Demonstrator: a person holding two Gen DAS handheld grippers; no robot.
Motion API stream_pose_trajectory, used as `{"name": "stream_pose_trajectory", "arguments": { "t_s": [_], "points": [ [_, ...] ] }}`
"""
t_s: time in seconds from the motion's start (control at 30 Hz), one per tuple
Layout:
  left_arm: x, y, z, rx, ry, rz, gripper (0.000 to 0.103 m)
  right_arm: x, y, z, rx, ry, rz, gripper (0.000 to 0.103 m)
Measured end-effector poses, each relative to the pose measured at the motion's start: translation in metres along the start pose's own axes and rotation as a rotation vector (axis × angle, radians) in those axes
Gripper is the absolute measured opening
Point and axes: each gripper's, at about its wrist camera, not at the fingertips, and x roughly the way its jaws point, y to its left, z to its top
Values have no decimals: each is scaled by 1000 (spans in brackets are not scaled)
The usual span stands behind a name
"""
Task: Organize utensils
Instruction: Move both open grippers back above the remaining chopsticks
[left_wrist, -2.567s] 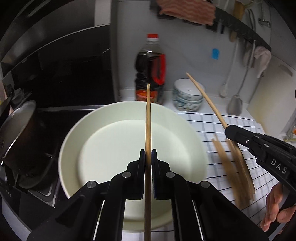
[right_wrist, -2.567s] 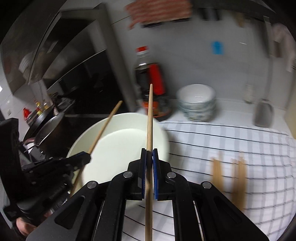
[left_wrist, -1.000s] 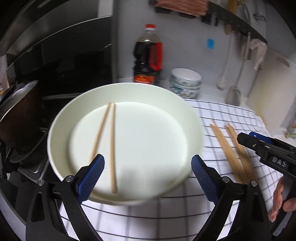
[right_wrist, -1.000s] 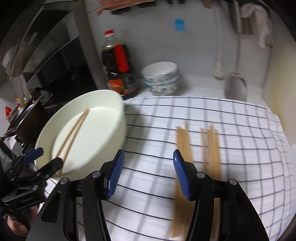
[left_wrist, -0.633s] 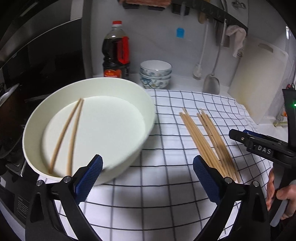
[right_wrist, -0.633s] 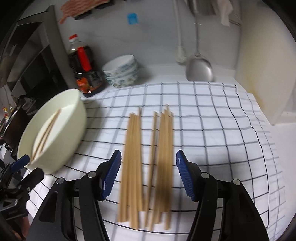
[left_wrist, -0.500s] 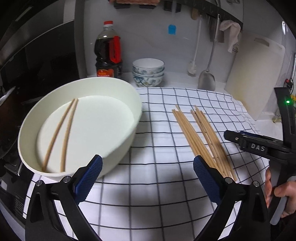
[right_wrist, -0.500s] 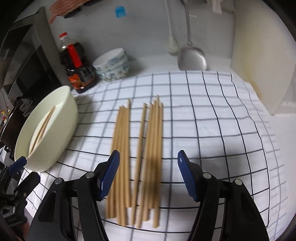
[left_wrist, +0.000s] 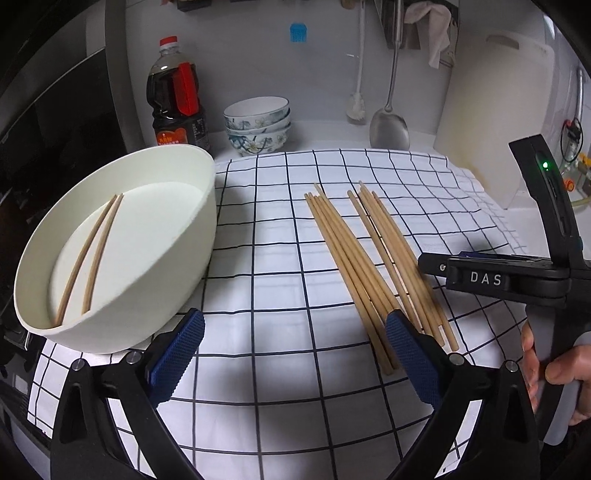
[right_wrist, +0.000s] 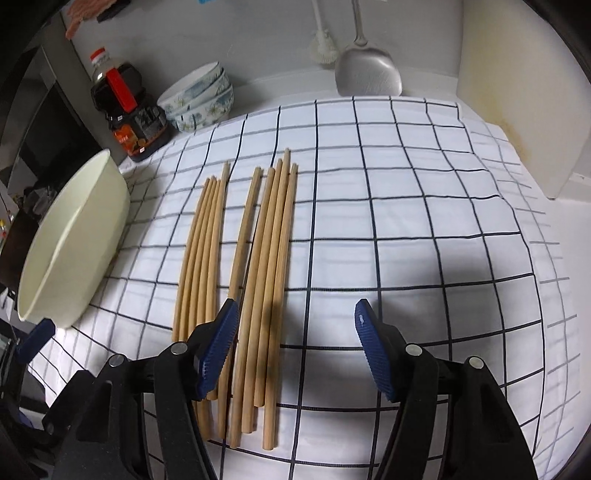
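A: Where are the loose chopsticks (right_wrist: 243, 258)?
B: On the checked cloth (right_wrist: 424, 229), to the right of the white bowl (left_wrist: 155, 236), well clear of its wall. Two chopsticks in the bowl (left_wrist: 90, 254) already.

A: Long axis?
B: Running away from both cameras, near ends toward the grippers, far ends toward the back wall. Roughly parallel, in two loose bunches with a single stick between them.

A: Which gripper is nearer?
B: The right gripper (right_wrist: 295, 347). It hangs right over the near ends; its left finger (right_wrist: 218, 339) overlaps the bundle. The left gripper (left_wrist: 295, 362) sits between bowl and sticks, with the pile off by its right finger (left_wrist: 410, 354).

A: Fingers?
B: Both spread wide, nothing held.

A: Next move?
B: My guess: the right one shifts slightly left of where it is to straddle one stick, closing across the axis.
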Motion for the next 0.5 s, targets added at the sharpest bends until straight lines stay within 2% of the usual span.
{"name": "stream_pose_trajectory", "arguments": {
  "t_s": [0.17, 0.5],
  "points": [
    [14, -8, 2, 1, 40, 15, 97, 7, 3, -2, -31, 22, -44, 63],
    [37, -12, 11, -22, 99, 47, 97, 8, -5, -1, -35, 36, -58, 63]
  ]
}}
